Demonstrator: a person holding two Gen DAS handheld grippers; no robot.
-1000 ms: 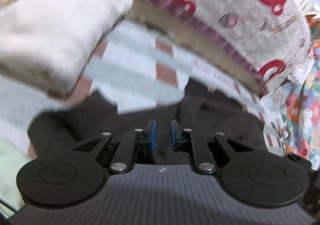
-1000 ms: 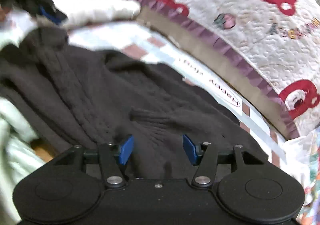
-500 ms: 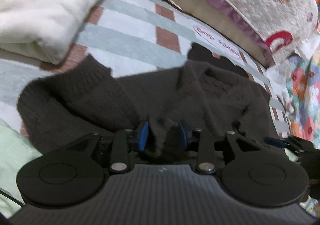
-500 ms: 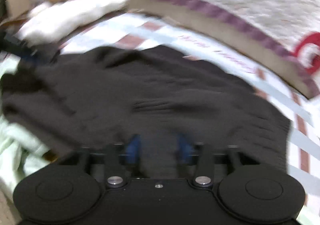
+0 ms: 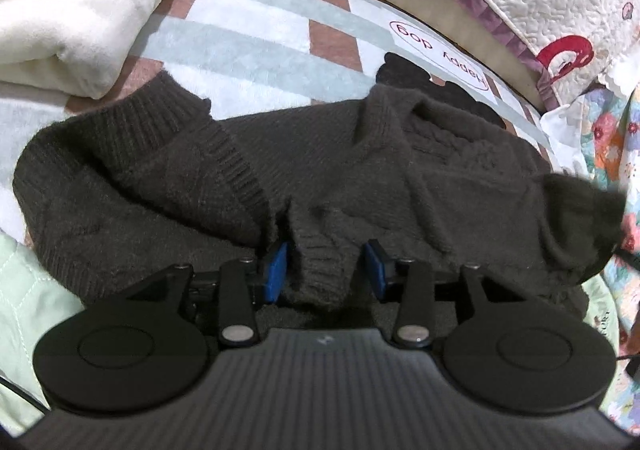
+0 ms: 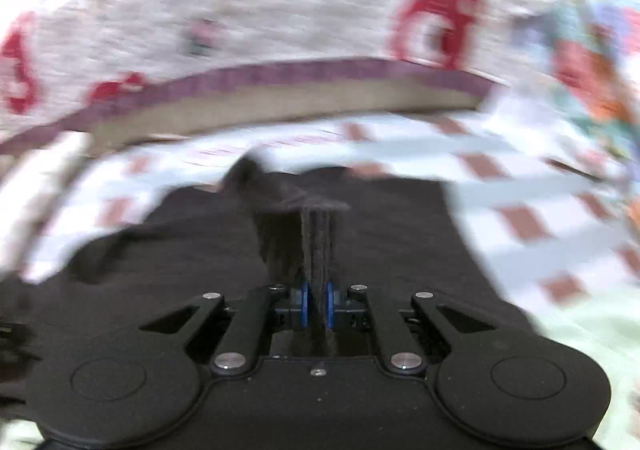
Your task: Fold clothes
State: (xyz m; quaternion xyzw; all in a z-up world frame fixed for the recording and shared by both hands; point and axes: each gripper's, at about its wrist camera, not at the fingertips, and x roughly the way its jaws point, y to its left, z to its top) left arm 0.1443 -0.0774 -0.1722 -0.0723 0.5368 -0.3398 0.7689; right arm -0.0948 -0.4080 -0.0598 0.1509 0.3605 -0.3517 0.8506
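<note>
Dark brown knit sweater (image 5: 320, 170) lies crumpled across the frame's middle on the checked bed cover (image 5: 256, 42); soft, limp, stretchy, so best taken at ribbed hems. My left claw (image 5: 324, 270) is opening, a ribbed fold loose between its pads. My right claw (image 6: 316, 304) is closing, pinching an upright ridge of knit.
</note>
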